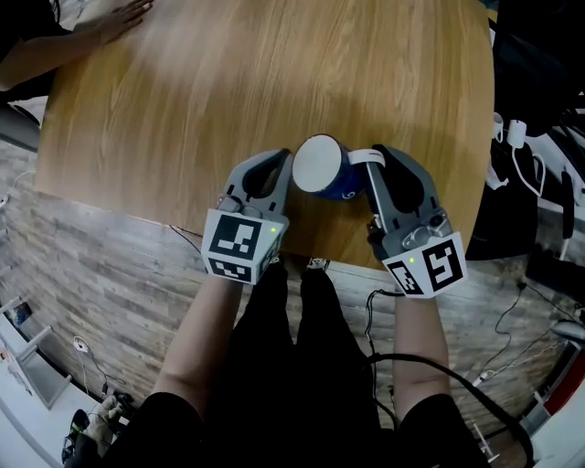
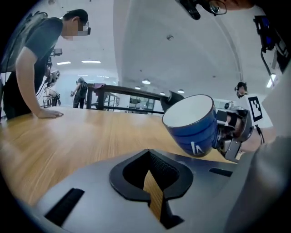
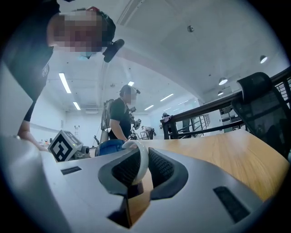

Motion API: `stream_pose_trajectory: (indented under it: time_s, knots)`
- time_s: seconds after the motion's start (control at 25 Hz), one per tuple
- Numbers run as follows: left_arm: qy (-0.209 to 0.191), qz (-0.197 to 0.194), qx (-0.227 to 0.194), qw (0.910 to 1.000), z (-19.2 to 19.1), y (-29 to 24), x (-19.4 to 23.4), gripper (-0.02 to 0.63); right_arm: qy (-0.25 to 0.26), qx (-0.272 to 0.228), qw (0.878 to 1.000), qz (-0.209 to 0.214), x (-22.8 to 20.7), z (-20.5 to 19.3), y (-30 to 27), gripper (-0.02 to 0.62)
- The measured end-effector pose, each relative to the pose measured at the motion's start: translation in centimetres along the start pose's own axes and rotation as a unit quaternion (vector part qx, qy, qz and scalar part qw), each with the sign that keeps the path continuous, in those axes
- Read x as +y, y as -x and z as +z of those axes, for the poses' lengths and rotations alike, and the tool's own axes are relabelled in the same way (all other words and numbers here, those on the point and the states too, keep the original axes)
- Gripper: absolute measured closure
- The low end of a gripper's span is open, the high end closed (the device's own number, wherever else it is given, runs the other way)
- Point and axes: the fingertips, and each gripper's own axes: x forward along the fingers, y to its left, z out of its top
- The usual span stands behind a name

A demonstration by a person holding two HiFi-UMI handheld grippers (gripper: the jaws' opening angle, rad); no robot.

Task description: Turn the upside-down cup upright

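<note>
A blue cup (image 1: 322, 167) with a white handle (image 1: 366, 155) hangs tipped on its side just above the wooden table (image 1: 228, 82), near the front edge. Its round white end faces up and to the left. My right gripper (image 1: 373, 157) is shut on the handle, and the white loop (image 3: 142, 164) shows pinched between its pads. To the cup's left, my left gripper (image 1: 283, 166) is shut with nothing in it, its tips close beside the cup. In the left gripper view the cup (image 2: 193, 125) floats to the upper right of those jaws (image 2: 149, 154).
A person leans on the table's far left corner with a hand (image 1: 119, 18) flat on the wood; the same person (image 2: 32, 68) shows in the left gripper view. A dark chair (image 3: 263, 104) stands beyond the table. Cables (image 1: 512, 320) trail on the floor at the right.
</note>
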Motion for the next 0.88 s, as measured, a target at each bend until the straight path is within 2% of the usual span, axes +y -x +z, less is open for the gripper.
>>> stream_pose_trajectory:
  time_s: [0.24, 0.36, 0.44, 0.52, 0.6, 0.68, 0.88]
  knots:
    - [0.021, -0.006, -0.004, 0.9997, 0.0, -0.5, 0.2, 0.600, 0.002, 0.013, 1.000, 0.006, 1.3, -1.3, -0.8, 0.535]
    - [0.054, -0.018, -0.010, 0.9983, 0.1, 0.0, 1.4, 0.600, 0.008, 0.016, 1.000, 0.013, 1.5, -1.5, -0.6, 0.535]
    - [0.092, -0.056, -0.017, 0.9941, 0.6, 0.5, 2.0, 0.598, 0.009, 0.018, 1.000, 0.017, 1.4, -1.6, -0.6, 0.535]
    - [0.121, -0.126, -0.023, 0.9843, 1.3, 1.2, 1.5, 0.598, 0.015, 0.021, 0.999, 0.021, 1.4, -1.6, -0.5, 0.537]
    - [0.125, -0.189, -0.024, 0.9737, 1.9, 1.8, 0.4, 0.597, 0.020, 0.023, 0.999, 0.025, 1.4, -1.6, -0.4, 0.537]
    - [0.119, -0.216, -0.021, 0.9689, 2.2, 2.1, -0.4, 0.583, 0.021, 0.022, 0.999, 0.027, 1.2, -1.6, -0.3, 0.535]
    - [0.146, -0.252, -0.037, 0.9558, 2.9, 2.6, -1.5, 0.547, 0.029, 0.021, 0.999, 0.029, 0.6, -1.6, 0.1, 0.535]
